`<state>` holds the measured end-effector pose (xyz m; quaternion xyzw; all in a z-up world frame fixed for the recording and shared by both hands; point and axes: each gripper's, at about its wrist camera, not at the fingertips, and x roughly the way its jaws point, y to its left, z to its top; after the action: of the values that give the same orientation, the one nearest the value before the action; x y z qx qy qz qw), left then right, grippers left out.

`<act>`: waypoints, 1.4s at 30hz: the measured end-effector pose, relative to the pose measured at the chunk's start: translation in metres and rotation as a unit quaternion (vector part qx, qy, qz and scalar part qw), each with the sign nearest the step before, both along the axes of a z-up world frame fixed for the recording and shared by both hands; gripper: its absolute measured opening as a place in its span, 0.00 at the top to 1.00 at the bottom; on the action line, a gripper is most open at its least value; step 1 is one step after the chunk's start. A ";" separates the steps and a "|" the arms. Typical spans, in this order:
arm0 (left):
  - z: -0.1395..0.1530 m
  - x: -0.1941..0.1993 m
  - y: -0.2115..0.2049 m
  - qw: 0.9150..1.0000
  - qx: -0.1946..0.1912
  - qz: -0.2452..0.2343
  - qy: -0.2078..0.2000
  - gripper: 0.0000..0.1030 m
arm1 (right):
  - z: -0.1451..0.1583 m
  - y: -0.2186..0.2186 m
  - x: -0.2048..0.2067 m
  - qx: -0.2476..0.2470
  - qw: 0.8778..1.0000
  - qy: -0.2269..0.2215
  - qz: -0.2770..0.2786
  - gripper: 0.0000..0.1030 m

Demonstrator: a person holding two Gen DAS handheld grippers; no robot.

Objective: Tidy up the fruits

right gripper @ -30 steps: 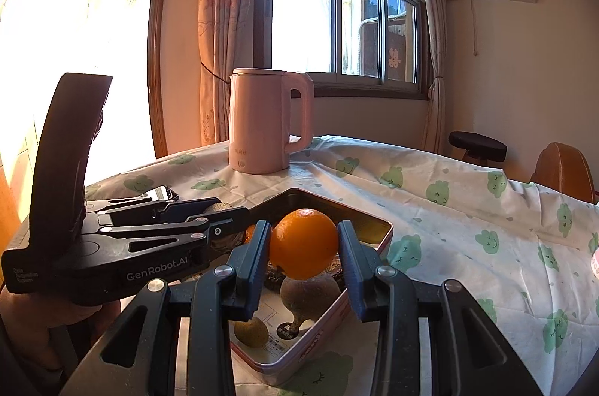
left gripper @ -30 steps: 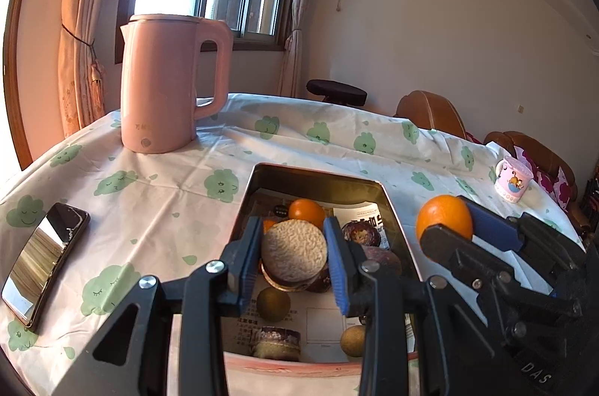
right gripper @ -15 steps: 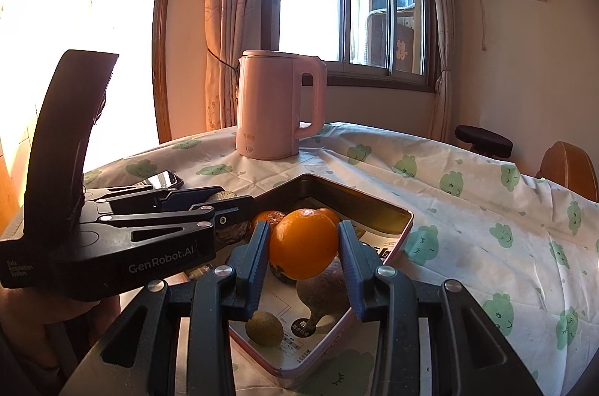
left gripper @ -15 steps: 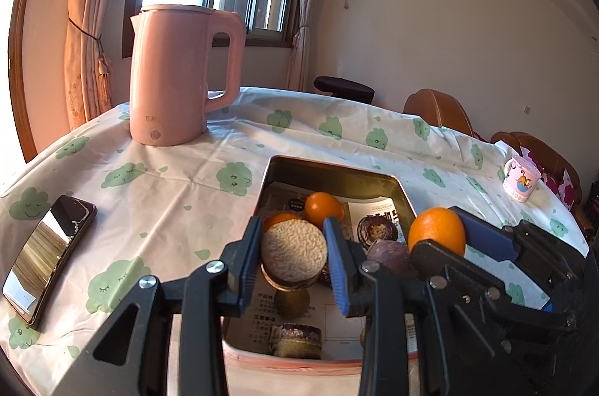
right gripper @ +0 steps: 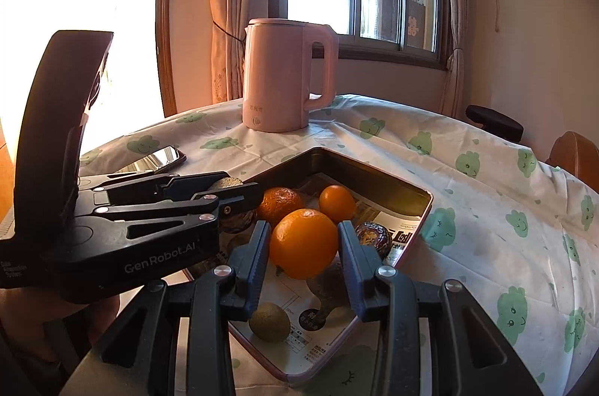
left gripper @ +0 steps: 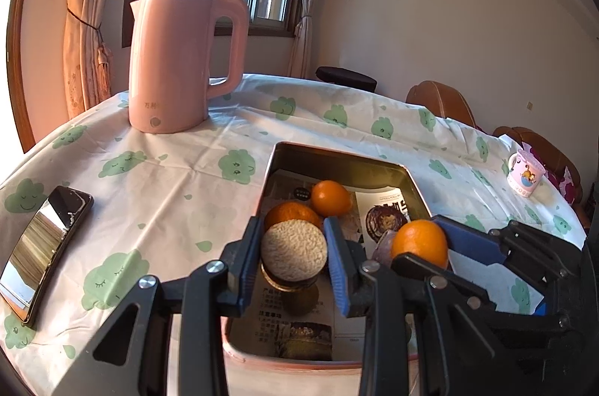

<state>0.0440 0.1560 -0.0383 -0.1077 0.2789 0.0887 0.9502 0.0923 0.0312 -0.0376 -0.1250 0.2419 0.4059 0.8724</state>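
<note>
The right claw [right gripper: 303, 246] is gripping an orange [right gripper: 304, 243] over the tin tray [right gripper: 374, 171] at 12 o'clock, the left claw [left gripper: 294, 259] is gripping a round rough fruit [left gripper: 294, 250], and either could be slipping out and bumping the fruit below.

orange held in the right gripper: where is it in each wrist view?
Left wrist: the held orange is right of centre, between the right gripper's fingers, over the tin tray's right side.
Right wrist: the same orange is at lower centre, between the fingers.
Shared landmark: the pink kettle, beyond the tray in both.
</note>
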 end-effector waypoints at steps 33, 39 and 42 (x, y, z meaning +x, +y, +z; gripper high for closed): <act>0.015 -0.009 -0.029 0.996 0.035 0.019 -0.078 0.20 | 0.020 -0.061 -0.002 0.031 0.982 -0.118 -0.147 0.31; 0.017 -0.012 -0.031 0.995 0.044 0.024 -0.082 0.14 | 0.020 -0.063 -0.002 0.035 0.981 -0.117 -0.151 0.29; 0.017 -0.012 -0.033 0.995 0.051 0.026 -0.083 0.12 | 0.020 -0.064 -0.001 0.039 0.981 -0.114 -0.153 0.27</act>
<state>0.0318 0.1226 -0.0211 -0.0736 0.1908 0.1182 0.9717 0.0918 -0.0329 -0.0177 -0.0974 0.1406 0.2596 0.9504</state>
